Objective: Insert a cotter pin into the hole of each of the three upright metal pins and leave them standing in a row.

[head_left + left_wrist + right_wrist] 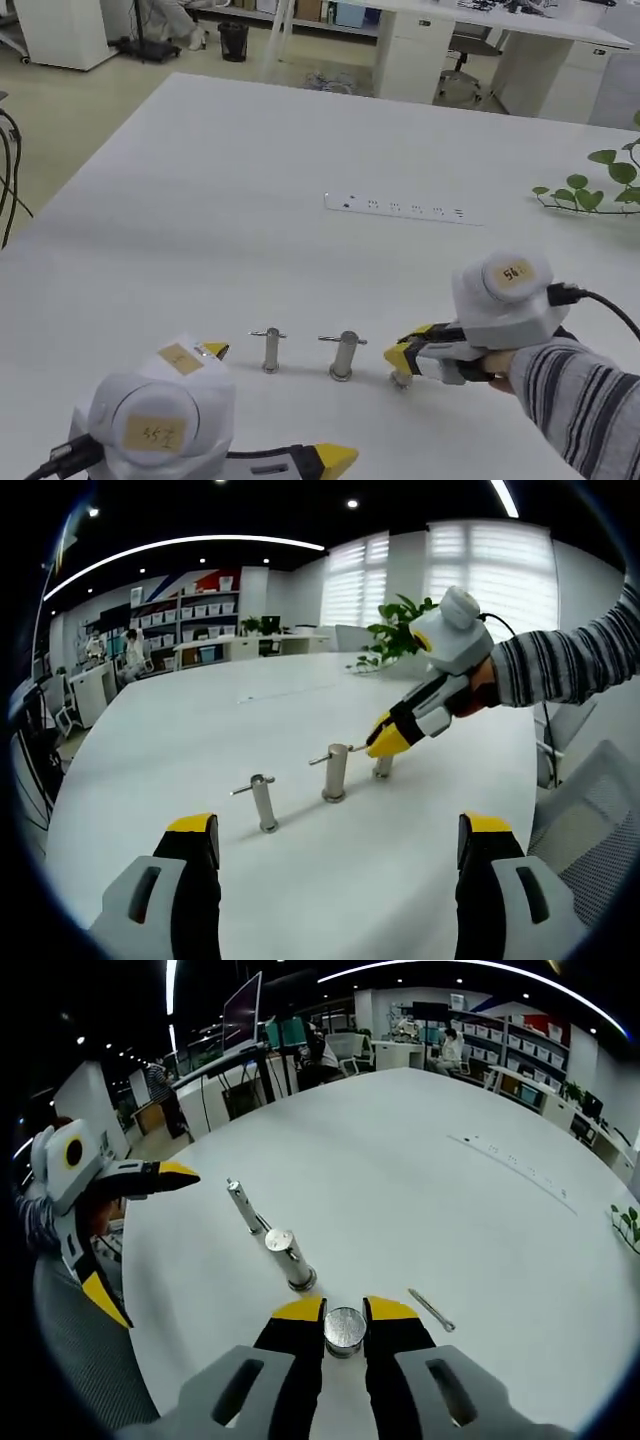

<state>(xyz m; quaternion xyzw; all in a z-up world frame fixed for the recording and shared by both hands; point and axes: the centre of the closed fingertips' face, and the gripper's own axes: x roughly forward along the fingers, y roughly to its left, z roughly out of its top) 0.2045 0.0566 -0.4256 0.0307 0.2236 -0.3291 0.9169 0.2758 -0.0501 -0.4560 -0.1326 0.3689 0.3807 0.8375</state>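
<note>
The room beyond the work has white desks [480,40] at the far side, shelves of boxes [195,615], windows covered by blinds [480,565], and a pale floor [60,130] to the left. A broad white table [300,160] takes up most of the head view, its top matte and mostly bare.

The left gripper [340,825] hovers at the near left with its yellow-tipped jaws spread wide apart and nothing between them. The right gripper [405,358], held by a hand in a striped sleeve [580,400], reaches in from the right, low over the table. A leafy plant [600,185] trails in at the far right edge, and a white power strip [395,208] lies flat near the middle of the table.

Three upright metal pins stand in a row towards the near edge. The left pin [270,350] and the middle pin [343,355] each carry a cotter pin [268,334] crosswise through the top. The right pin [345,1330] stands clamped between the right gripper's jaws, which are closed against its head. A loose cotter pin [432,1308] lies flat on the table just beside those jaws.
</note>
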